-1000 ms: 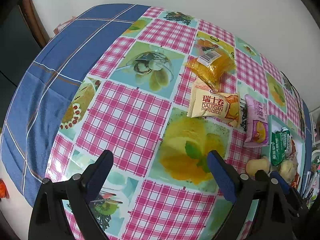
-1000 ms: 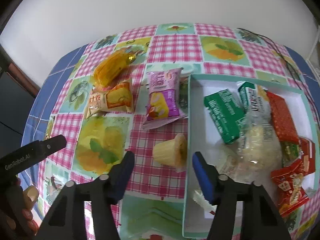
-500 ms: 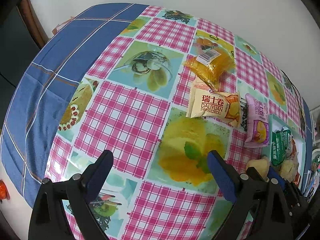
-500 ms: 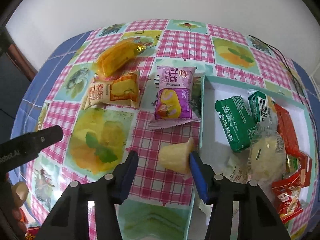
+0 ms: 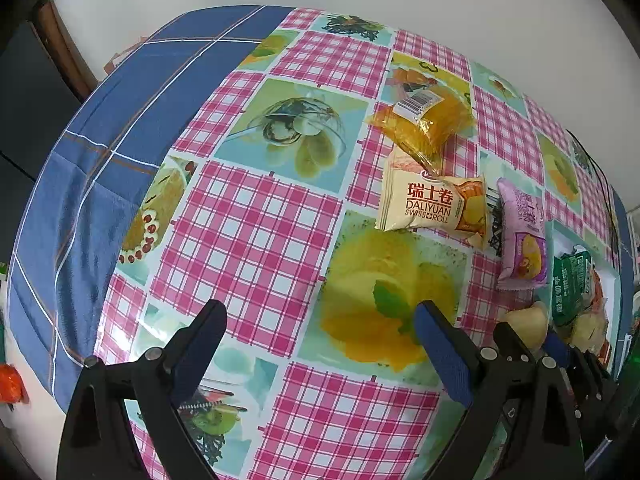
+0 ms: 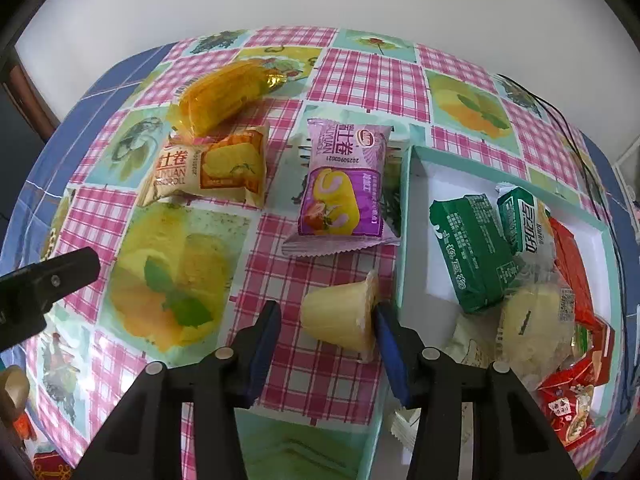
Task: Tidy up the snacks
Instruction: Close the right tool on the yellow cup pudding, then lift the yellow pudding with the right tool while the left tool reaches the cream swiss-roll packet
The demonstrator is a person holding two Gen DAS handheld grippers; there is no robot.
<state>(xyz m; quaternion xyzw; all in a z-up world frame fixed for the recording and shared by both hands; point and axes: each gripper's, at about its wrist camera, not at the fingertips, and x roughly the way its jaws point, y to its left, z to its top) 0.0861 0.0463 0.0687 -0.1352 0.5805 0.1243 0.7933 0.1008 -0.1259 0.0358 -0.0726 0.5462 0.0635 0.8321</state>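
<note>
**Right gripper closing around a jelly cup lying on its side**

The table [image 6: 360, 76] carries a pink-check and fruit-print cloth. At its right side sits a shallow teal-rimmed white tray [image 6: 408, 216], holding green packets [image 6: 472, 252], red packets [image 6: 572, 404] and a clear-wrapped pale cake [image 6: 536, 320].

On the cloth left of the tray lie three wrapped snacks: a purple Swiss-roll packet [image 6: 344, 188] just beside the tray's left wall, its long axis running away from the camera; a cream and orange Swiss-roll packet [image 6: 212, 168] further left, lying crosswise; and a translucent orange packet [image 6: 224, 96] behind that one, overlapping its far edge.

The yellow jelly cup [image 6: 340, 316] lies tipped over on the cloth, just left of the tray's near corner. Its long axis runs left to right, narrow base to the left and wide rim towards the tray.

The right gripper [image 6: 326, 320] straddles the cup, its jaws closing. The right pad is at the cup's rim; the left pad stands clear of the base, so there is no grip yet.

The left gripper [image 5: 316, 332] hovers over bare cloth with jaws wide apart and nothing between them.
</note>
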